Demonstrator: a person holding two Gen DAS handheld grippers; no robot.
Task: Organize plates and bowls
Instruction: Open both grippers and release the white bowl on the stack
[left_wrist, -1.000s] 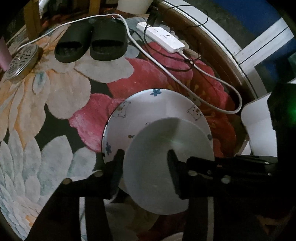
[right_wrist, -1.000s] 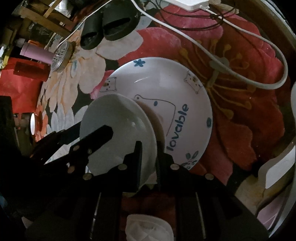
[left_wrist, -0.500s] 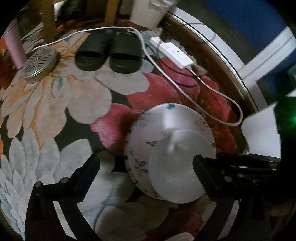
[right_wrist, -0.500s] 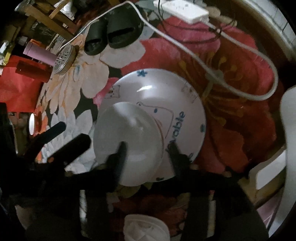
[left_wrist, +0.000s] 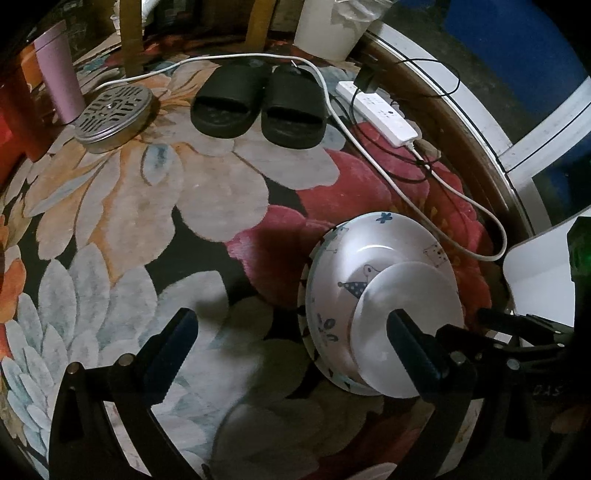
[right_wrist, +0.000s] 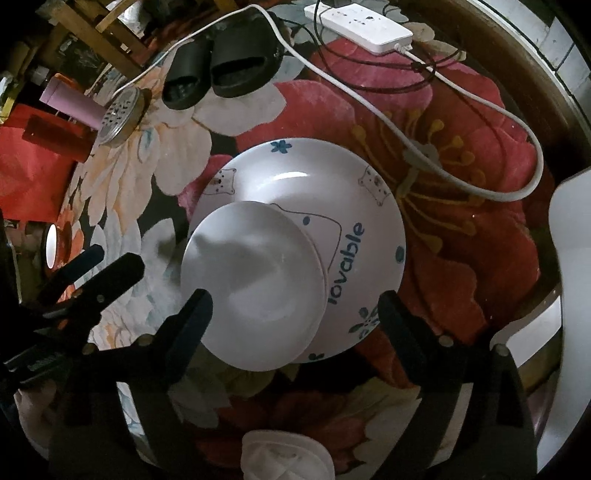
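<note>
Small plain white bowl (right_wrist: 255, 284) sits inside the larger printed plate (right_wrist: 369, 206) — bear drawing, blue flowers, "lovable" lettering — off-centre, toward the plate's near-left rim in the right wrist view. Both rest on the floral rug (left_wrist: 155, 206) on the floor.

Right claw (right_wrist: 295, 306): jaws have just been opening, now spread wide, fingers flanking the stack's near edge, pads clear of the bowl. Nothing gripped.

Left claw (left_wrist: 291, 332): also just been opening, now fully wide and empty. Its right finger (left_wrist: 413, 347) overlaps the bowl in the left wrist view, probably above it rather than touching; hard to tell from this angle. Left finger is over bare rug.

Around: black slippers (left_wrist: 258, 103) at the far side of the rug, white power strip (left_wrist: 380, 114) with its cable (right_wrist: 480, 107) looping past the plate's right side, perforated metal lid (left_wrist: 114, 114) beside a pink tumbler (left_wrist: 59, 70), white crumpled item (right_wrist: 284, 458) at the bottom edge of the right wrist view — can't identify it.
</note>
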